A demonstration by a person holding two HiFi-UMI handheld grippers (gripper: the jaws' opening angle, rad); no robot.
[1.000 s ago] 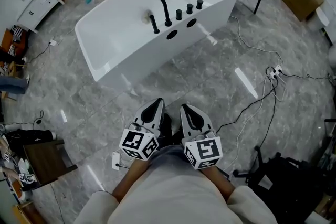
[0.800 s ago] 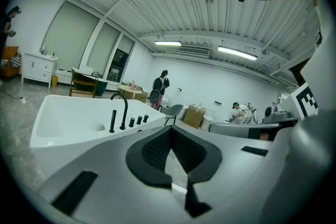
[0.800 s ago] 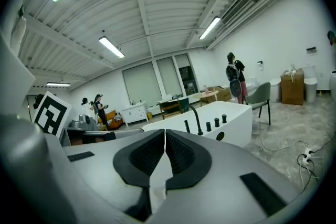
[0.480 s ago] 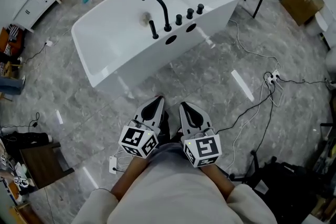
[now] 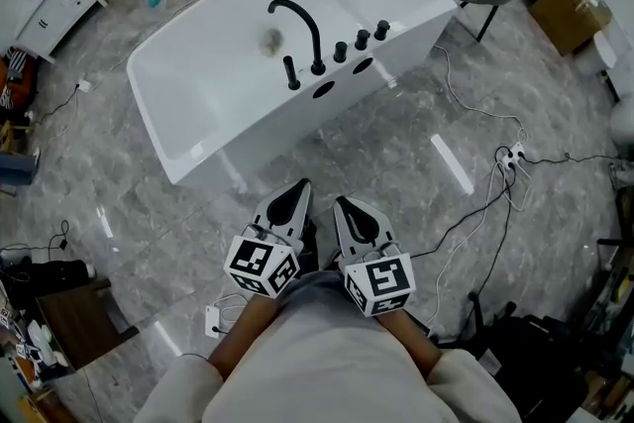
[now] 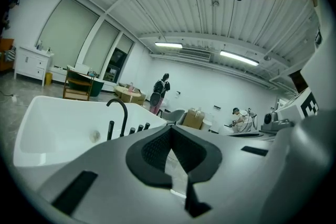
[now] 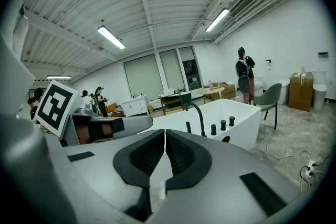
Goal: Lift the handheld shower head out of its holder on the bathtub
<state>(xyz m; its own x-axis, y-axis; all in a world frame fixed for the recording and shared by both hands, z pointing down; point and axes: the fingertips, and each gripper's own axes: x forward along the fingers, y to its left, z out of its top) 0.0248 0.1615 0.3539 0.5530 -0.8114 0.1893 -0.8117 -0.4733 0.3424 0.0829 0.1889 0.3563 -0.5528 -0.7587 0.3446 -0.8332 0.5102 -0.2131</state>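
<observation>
Nearer than a second ago, the white freestanding bathtub [image 5: 248, 129] sits lower in the head view; its slim black metal handheld shower head [image 5: 291, 72] stands upright on the rim; my left tool [image 5: 297, 191] and right tool [image 5: 343, 207] are clenched, empty, well apart from it; I judge it rigid, slick, hose-tethered; grip mid-shaft.

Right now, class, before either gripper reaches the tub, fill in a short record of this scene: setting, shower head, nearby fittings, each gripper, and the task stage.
setting: white bathtub on a grey stone-look floor
shower head: black handheld shower head upright in its holder on the tub rim
nearby fittings: curved black faucet beside it, then three black knobs
left gripper: jaws shut, empty, short of the tub
right gripper: jaws shut, empty, short of the tub
task stage: shower head not yet touched
</observation>
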